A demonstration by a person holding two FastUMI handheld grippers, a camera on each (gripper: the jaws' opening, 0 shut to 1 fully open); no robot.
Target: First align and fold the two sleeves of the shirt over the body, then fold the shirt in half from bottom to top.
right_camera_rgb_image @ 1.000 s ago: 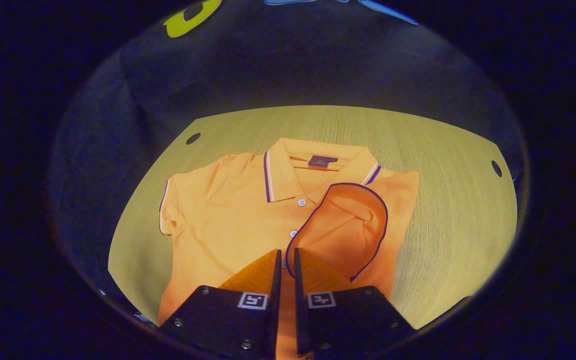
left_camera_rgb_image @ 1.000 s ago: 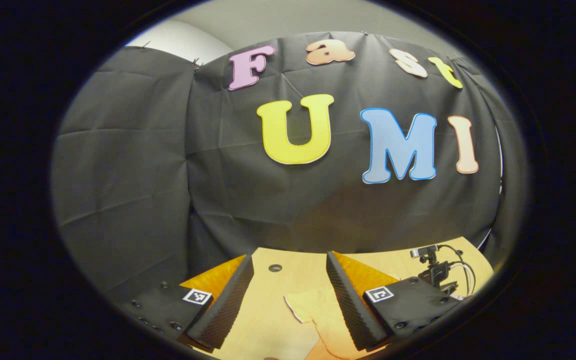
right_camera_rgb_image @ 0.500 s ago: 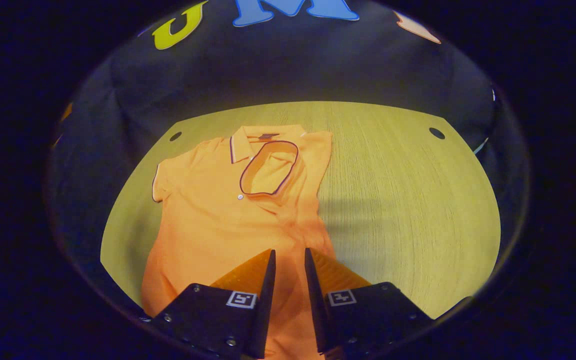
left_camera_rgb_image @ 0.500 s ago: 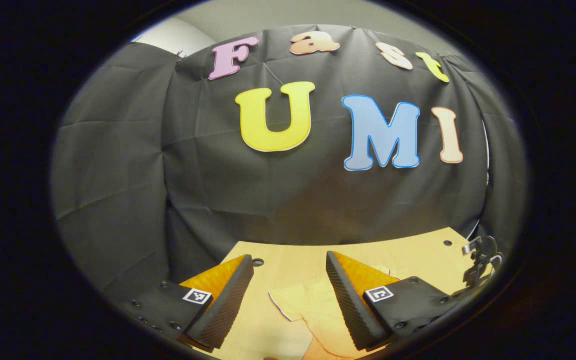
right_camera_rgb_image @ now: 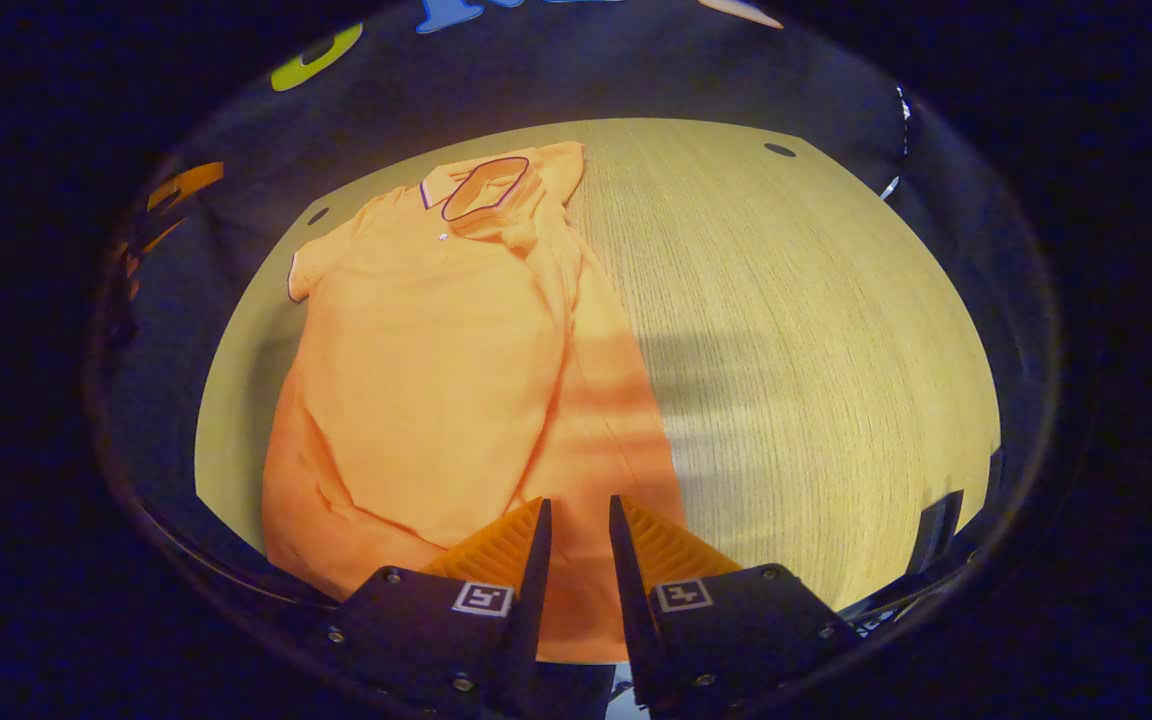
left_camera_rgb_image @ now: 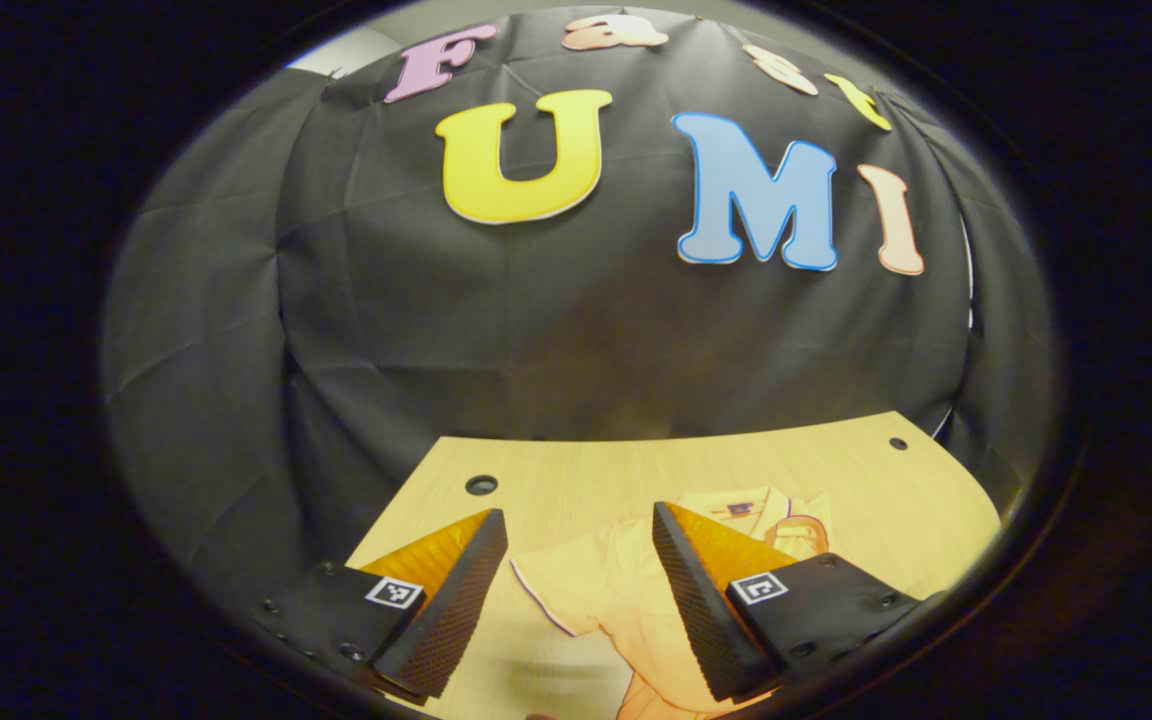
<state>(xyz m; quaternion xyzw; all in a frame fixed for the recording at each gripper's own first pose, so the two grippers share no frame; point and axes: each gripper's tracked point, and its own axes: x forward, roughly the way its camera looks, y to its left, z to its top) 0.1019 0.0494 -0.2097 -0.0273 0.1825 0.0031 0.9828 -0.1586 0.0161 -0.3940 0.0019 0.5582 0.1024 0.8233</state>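
Note:
An orange polo shirt [right_camera_rgb_image: 436, 350] lies flat on the wooden table [right_camera_rgb_image: 786, 300], collar at the far end. One sleeve [right_camera_rgb_image: 486, 185] is folded over the chest beside the collar. The other sleeve [right_camera_rgb_image: 311, 275] still sticks out sideways. My right gripper [right_camera_rgb_image: 578, 503] hovers over the hem at the near end, its fingers a little apart and holding nothing. In the left gripper view the shirt [left_camera_rgb_image: 616, 590] lies below my left gripper [left_camera_rgb_image: 578, 515], which stands wide open above the spread sleeve [left_camera_rgb_image: 551, 585]. The folded sleeve [left_camera_rgb_image: 798, 535] shows beyond its right finger.
Black cloth walls close in the table's far side and left side. Round holes [right_camera_rgb_image: 779, 150] [left_camera_rgb_image: 481, 485] mark the far corners of the tabletop. Bare wood stretches to the right of the shirt. A dark fixture [right_camera_rgb_image: 936, 530] sits at the near right edge.
My right gripper let go of the folded sleeve and pulled back from the collar to the hem, its fingers parting slightly. My left gripper's view tilted down, bringing more of the shirt into view.

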